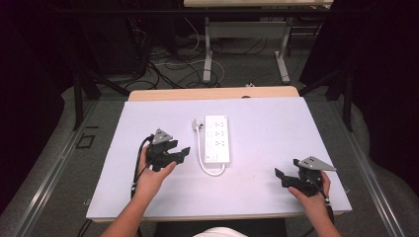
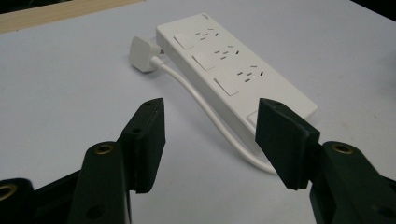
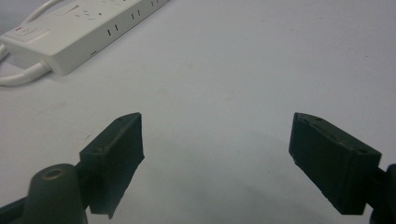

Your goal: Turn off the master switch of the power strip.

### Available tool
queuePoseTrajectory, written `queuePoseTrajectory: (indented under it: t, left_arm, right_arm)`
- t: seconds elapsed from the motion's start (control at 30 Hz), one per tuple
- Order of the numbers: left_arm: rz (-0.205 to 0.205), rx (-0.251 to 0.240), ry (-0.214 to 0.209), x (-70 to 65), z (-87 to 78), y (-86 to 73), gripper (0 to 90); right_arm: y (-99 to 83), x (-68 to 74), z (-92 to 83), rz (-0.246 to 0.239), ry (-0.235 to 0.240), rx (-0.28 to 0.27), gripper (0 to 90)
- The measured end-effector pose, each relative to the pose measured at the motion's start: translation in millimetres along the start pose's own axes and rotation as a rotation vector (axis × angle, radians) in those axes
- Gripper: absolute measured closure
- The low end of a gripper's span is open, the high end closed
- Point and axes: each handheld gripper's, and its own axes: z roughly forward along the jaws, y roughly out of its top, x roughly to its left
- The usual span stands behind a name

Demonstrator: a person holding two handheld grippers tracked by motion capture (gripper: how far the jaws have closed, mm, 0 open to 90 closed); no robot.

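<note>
The power strip [image 1: 217,138] lies mid-table, at about 2 o'clock from the left gripper [image 1: 181,151], well apart, nothing between its separated jaws. The right gripper [image 1: 279,177] has wide, apparently empty jaws.

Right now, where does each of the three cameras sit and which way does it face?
High view: above the person's side, looking forward and down on the table; both forearms, the left hand-held gripper and the right hand-held gripper show.
Left gripper view: rides that gripper, looking past its open jaws at the power strip and its plug.
Right gripper view: rides the right gripper, looking over bare tabletop between open jaws.
Shared: all three show the power strip and its cord.
</note>
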Motion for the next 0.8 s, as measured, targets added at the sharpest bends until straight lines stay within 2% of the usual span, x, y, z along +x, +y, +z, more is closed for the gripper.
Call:
queuePoseTrajectory:
  t: [0.17, 0.2, 0.23, 0.27, 0.33, 0.8]
  left_arm:
    - [0.004, 0.003, -0.014, -4.0, 6.6, 7.0, 47.6]
    - [0.014, 0.012, -0.019, -4.3, 7.8, 8.3, 48.4]
    - [0.013, 0.020, -0.024, -5.4, 9.0, 9.5, 49.7]
    - [-0.003, 0.004, -0.028, -7.7, 11.9, 10.2, 50.4]
    - [-0.002, 0.005, -0.028, -9.8, 15.5, 12.3, 51.4]
    - [0.001, 0.060, -0.063, -20.8, 36.4, 23.2, 58.8]
  right_arm:
    - [0.3, 0.0, -0.2, -0.002, -0.002, -0.003, 17.1]
    - [0.4, 0.0, -0.3, -0.001, -0.002, -0.003, 17.1]
    - [0.3, -0.1, -0.2, -0.004, -0.002, -0.003, 17.1]
    - [0.3, 0.2, -0.3, 0.000, 0.000, 0.001, 17.1]
    - [0.3, 0.5, -0.3, 0.000, -0.001, 0.000, 17.1]
    - [0.0, 0.1, 0.7, -0.005, -0.002, -0.001, 17.1]
